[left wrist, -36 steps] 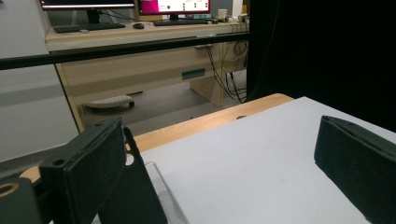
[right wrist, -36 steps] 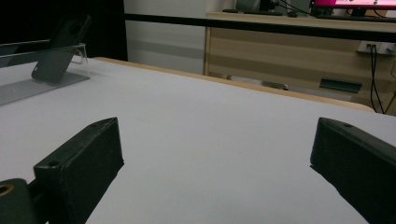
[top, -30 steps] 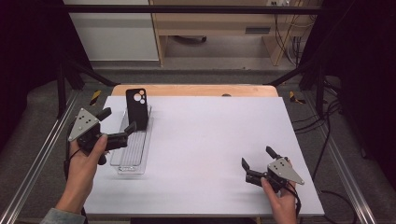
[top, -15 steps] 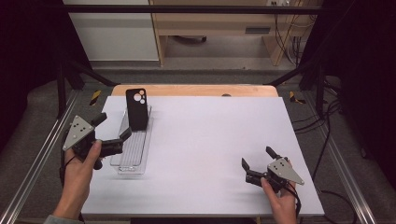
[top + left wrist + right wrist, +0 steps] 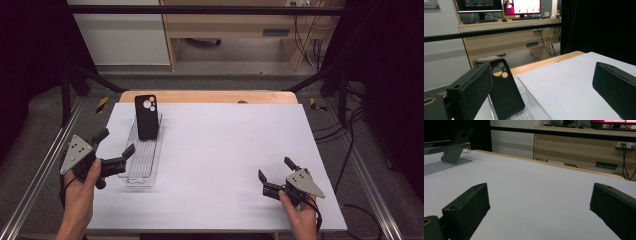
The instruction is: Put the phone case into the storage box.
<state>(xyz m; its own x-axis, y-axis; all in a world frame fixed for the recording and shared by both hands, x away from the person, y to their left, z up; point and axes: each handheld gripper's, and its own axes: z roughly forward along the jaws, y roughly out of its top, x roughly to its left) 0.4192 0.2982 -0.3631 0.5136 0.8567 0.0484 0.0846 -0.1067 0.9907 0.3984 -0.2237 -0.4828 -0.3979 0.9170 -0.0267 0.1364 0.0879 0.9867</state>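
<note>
So the table (image 5: 225,165) is a plain white sheet with a wooden strip along the far edge, sitting in a black metal frame with dark curtains on both sides. Past it there's a light wood desk (image 5: 235,25) and a tangle of cables off to the right.

The left gripper (image 5: 114,150) sits just off the near left edge of the clear tray (image 5: 142,172), jaws spread wide, nothing in them. The black phone case (image 5: 146,116) leans upright at the tray's far end, ahead of that claw and a bit to its right. The right gripper (image 5: 276,172) is way over on the other side, near the front edge, also wide open and empty, resting low over bare table.

The left gripper view gets you stuff the high view doesn't: two monitors (image 5: 499,5) lit up on the desk, and the case's camera cutouts up close. The screen text is too small to read. The right gripper view catches the case from the side, tilted back against the tray wall.
</note>
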